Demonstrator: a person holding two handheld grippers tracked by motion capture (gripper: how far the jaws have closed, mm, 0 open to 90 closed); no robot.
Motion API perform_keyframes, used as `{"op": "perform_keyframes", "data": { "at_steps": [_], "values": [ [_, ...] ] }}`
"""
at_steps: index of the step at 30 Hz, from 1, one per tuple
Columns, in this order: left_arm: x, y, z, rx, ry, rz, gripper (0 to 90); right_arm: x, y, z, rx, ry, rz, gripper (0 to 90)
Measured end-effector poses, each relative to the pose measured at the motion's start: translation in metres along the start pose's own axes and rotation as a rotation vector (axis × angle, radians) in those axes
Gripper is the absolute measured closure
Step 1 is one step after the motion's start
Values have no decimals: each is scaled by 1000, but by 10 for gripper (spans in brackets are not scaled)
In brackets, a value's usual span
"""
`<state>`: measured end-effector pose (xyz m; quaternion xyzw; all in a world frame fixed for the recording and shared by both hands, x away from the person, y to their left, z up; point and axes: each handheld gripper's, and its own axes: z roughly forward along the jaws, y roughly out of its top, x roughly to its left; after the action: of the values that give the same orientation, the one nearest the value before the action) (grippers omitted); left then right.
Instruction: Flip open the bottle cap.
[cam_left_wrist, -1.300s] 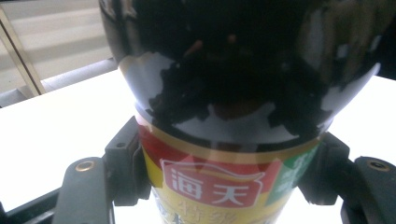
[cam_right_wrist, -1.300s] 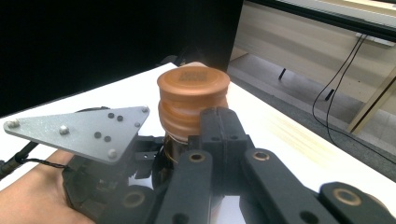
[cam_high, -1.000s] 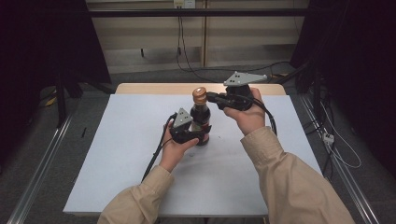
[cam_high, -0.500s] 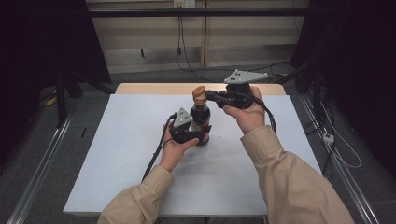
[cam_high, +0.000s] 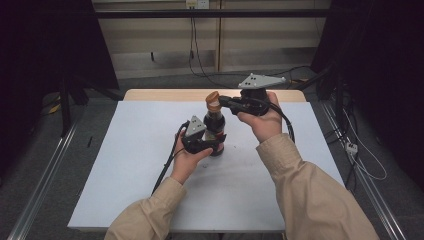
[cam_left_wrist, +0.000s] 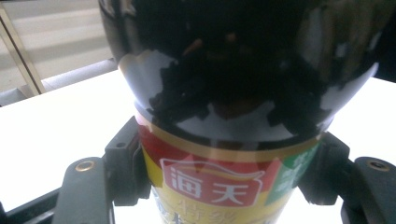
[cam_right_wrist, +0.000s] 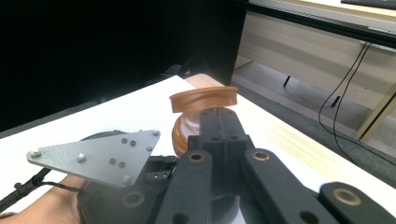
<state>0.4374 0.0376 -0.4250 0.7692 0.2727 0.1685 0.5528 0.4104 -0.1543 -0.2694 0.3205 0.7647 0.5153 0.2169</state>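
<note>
Centrally on the white table (cam_high: 125, 170), somewhat nearer its far edge than its near edge, stands 1 dark sauce bottle (cam_high: 215, 131), upright. Left gripper (cam_high: 212, 145) is clenched on the bottle's lower body; in the left gripper view its 2 black jaws press against either side of the red and yellow label (cam_left_wrist: 215, 182), with the dark glass shoulder above them. The grey plate (cam_high: 195, 126) on that gripper sits just beside the bottle on its left. At the bottle's top, the brown flip cap (cam_high: 213, 96) is tilted up off the orange neck (cam_right_wrist: 184, 130). Right gripper (cam_high: 223, 101) comes in level from the right, its jaws closed together with nothing between them, tips just beside the neck under the raised cap (cam_right_wrist: 203, 98). Whether the tips touch the cap cannot be told.
</note>
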Motion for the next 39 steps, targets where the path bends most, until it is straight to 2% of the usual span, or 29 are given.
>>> {"op": "perform_keyframes", "data": {
  "at_steps": [25,27,35,39],
  "values": [
    [0,-1,0,-2,1,-6,306,4,6,1,3,-22,-5,900],
    [-2,0,0,1,5,4,305,5,8,2,-15,-7,12,900],
    [-2,0,0,-2,6,-2,305,14,18,6,-29,4,-10,900],
    [-2,-1,0,-7,7,-1,305,15,18,7,-19,-2,-22,900]
  ]
}}
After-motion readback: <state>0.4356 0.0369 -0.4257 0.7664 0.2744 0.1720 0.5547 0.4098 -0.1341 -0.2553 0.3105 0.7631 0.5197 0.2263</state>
